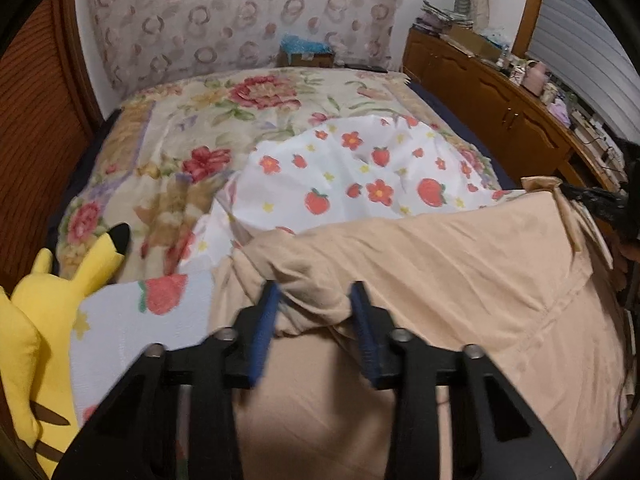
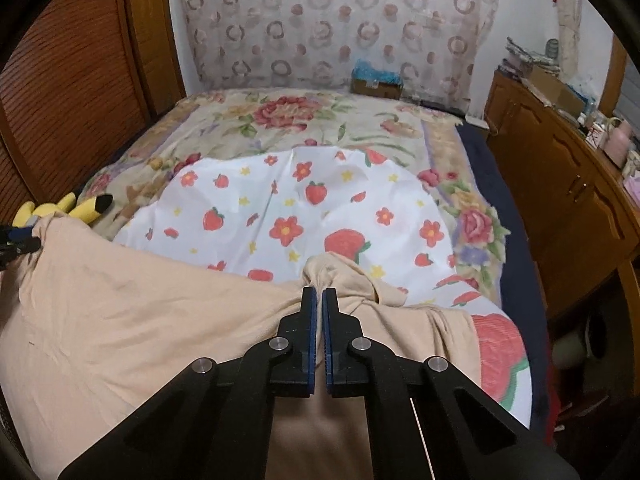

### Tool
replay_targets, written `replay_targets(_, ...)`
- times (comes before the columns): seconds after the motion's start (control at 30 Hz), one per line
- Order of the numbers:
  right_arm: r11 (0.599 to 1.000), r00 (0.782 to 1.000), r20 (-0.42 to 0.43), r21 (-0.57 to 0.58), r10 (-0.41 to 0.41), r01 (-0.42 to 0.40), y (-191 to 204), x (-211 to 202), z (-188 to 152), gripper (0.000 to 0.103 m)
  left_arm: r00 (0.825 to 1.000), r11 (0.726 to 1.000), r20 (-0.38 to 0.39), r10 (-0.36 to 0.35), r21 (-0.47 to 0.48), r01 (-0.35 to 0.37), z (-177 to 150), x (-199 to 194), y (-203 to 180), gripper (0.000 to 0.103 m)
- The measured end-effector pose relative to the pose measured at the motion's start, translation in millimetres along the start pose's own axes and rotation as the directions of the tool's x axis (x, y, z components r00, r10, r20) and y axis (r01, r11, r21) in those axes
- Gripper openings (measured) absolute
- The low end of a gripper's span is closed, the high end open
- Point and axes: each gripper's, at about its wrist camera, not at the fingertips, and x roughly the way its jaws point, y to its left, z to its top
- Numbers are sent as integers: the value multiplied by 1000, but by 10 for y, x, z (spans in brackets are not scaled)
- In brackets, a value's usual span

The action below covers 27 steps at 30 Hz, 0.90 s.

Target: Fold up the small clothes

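Observation:
A peach garment (image 1: 440,280) hangs stretched above the bed between both grippers. In the left wrist view my left gripper (image 1: 316,292) stands open, with a bunched corner of the garment lying loosely between its blue pads (image 1: 266,320). In the right wrist view my right gripper (image 2: 319,294) is shut on the garment's (image 2: 140,312) other top corner, the cloth gathered at the fingertips. The left gripper shows at the far left edge of that view (image 2: 16,240). The right gripper shows at the far right edge of the left wrist view (image 1: 600,200).
A white strawberry-print sheet (image 2: 288,208) lies on a floral blanket (image 2: 280,120) over the bed. A yellow plush toy (image 1: 44,304) lies at the bed's left edge. A wooden cabinet (image 2: 560,184) with clutter stands to the right. A cardboard box (image 2: 376,88) sits by the headboard.

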Motion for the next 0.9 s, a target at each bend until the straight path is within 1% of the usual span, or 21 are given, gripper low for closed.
replay_targets(0.03, 1000, 1000, 17, 2, 5, -5, -3, 17, -11, 3, 1000, 1000, 2, 12, 6, -12, -2, -9, 0, 12)
replay_targets(0.07, 1000, 999, 38, 5, 11, -11, -5, -21, -12, 2, 1000, 1000, 8, 8, 8, -8, -4, -24, -2, 7)
replay_targets(0.17, 1000, 996, 87, 7, 7, -7, 4, -94, -22, 2, 998, 1000, 64, 13, 18, -14, -10, -139, -10, 5)
replay_targets(0.3, 1000, 989, 150, 10, 5, -7, 19, -211, -82, 2, 989, 1000, 148, 19, 2, -20, 9, -403, -16, 5)
replay_targets(0.4, 1000, 978, 206, 18, 12, -16, 20, -389, -152, 2, 976, 1000, 217, 18, -11, -16, 12, -658, -16, 5)
replay_targets(0.53, 1000, 964, 267, 15, 19, -24, 3, -663, -268, 2, 954, 1000, 300, 25, -20, -20, 3, -1017, -19, 5)
replay_targets(0.57, 1000, 959, 283, 16, 21, -27, 0, -754, -307, 2, 951, 1000, 310, 21, -24, -15, -4, -1086, -16, 5)
replay_targets(0.63, 1000, 950, 313, 15, 20, -26, 3, -920, -404, 2, 939, 999, 344, 29, -34, -18, -44, -1261, -4, 5)
replay_targets(0.8, 999, 927, 374, 7, 38, -44, -27, -1359, -735, 2, 916, 999, 399, 29, -42, -13, -235, -1650, -11, 5)
replay_targets(0.9, 999, 916, 399, -5, 47, -49, -30, -1585, -989, 2, 901, 999, 433, 25, -35, -10, -431, -1912, -56, 5)
